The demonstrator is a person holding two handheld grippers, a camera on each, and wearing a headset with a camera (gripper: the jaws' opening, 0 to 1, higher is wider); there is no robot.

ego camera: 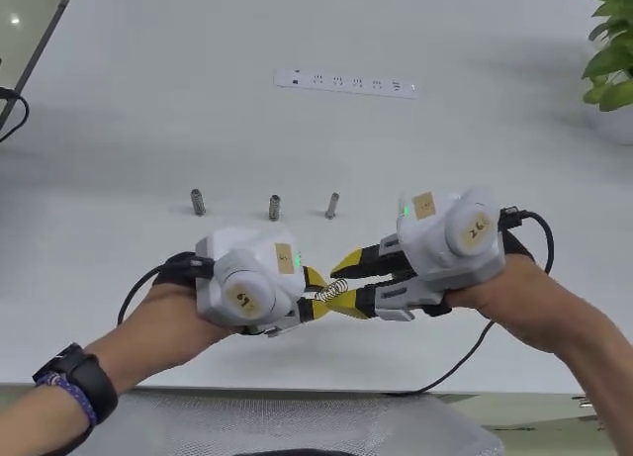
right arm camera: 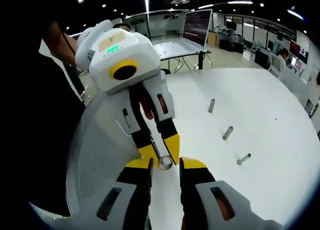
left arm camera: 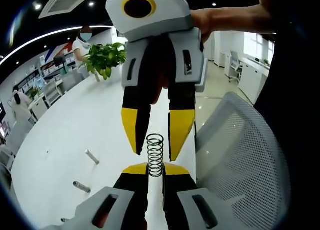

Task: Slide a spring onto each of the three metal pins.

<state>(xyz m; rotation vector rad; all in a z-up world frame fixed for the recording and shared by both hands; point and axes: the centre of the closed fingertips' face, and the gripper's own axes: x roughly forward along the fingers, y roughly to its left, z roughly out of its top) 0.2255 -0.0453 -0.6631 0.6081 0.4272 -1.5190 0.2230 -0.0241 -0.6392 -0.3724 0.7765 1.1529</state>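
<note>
A small steel spring (ego camera: 331, 295) is held in the air over the table's near edge, with my left gripper (left arm camera: 155, 169) shut on its lower end. My right gripper (right arm camera: 166, 164) faces it, open, one yellow jaw on each side of the spring's (left arm camera: 155, 152) free end without touching. Three short metal pins stand in a row on the white table behind: left pin (ego camera: 198, 202), middle pin (ego camera: 274, 207), right pin (ego camera: 332, 205). The left two look thicker and ribbed, and the right one looks slimmer.
A white power strip (ego camera: 346, 82) lies at the back of the table (ego camera: 445, 139). A potted plant (ego camera: 608, 41) stands at the far right. A grey mesh chair back (ego camera: 297, 426) sits below the near edge. A black cable (ego camera: 465, 362) trails from the right gripper.
</note>
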